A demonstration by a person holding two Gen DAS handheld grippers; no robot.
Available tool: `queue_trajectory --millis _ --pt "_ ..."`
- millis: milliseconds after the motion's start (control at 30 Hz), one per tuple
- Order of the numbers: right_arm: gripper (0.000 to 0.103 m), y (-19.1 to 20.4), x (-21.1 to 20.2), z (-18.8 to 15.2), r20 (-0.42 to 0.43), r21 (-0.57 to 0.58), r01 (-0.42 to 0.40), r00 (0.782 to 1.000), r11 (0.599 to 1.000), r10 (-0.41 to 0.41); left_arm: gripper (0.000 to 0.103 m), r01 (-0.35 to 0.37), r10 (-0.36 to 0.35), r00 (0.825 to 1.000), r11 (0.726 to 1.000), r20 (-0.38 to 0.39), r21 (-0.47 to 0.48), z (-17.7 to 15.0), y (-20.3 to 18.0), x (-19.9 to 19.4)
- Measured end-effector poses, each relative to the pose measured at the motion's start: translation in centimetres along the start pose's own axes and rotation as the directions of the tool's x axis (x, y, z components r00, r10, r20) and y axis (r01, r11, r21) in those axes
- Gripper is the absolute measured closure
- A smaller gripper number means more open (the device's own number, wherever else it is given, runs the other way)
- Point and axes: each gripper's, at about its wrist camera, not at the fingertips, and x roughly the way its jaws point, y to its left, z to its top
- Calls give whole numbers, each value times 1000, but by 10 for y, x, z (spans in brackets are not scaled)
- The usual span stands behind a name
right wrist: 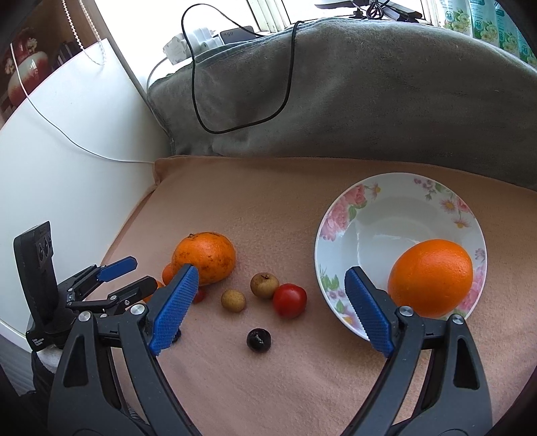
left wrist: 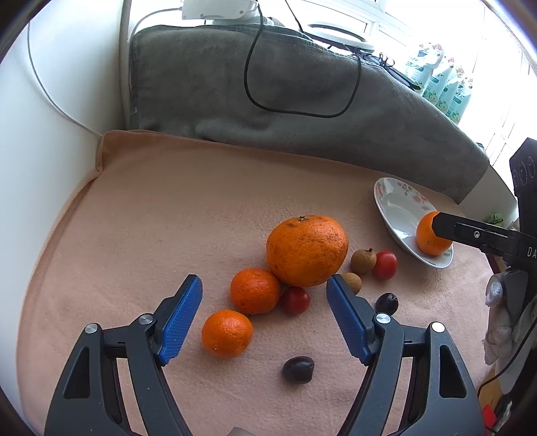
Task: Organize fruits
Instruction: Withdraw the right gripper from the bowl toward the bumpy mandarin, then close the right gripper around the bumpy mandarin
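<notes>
While both tools are held wide open and empty, the fruit lies spread on a peach cloth (left wrist: 141, 214) over the counter. The left tool (left wrist: 264, 285) hangs over the cluster near the counter's middle, its blue pads flanking two small mandarins (left wrist: 254, 291) and the large mottled orange (left wrist: 307, 250). The right tool (right wrist: 270, 278) is poised between the loose fruit and the floral bowl (right wrist: 339, 214) toward the right edge, where one smooth orange (right wrist: 430, 277) already rests. The citrus is judged firm and fairly heavy, best taken across its widest part. The cherry tomatoes (right wrist: 290, 300) are thought soft and slippery, needing a light squeeze; the longans (right wrist: 264, 285) seem brittle-shelled, and the dark fruit (right wrist: 258, 340), possibly a plum, may roll. "DA" is read on the right tool's body in the left view, and "72" on packets (right wrist: 483, 20) beyond the back edge.
</notes>
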Motion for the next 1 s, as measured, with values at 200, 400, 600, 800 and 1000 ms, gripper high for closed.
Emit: queue_trajectory --millis 200,400,600,800,1000 --pt "12 4 16 6 -39 5 -36 999 999 36 26 10 -10 1000 1000 -8 -3 0 2 5" --pt "12 10 31 17 -75 -10 -74 995 997 73 26 25 -25 1000 1000 -8 1 2 2 7" --pt "12 16 48 25 -127 -7 -118 985 993 116 26 39 -39 999 999 -15 2 3 0 11" --pt "12 22 62 29 -169 17 -166 972 986 166 26 62 -62 998 998 -24 -5 3 0 14" --pt "12 26 72 32 -189 47 -203 960 978 208 26 87 -87 996 996 -31 -8 5 -1 18"
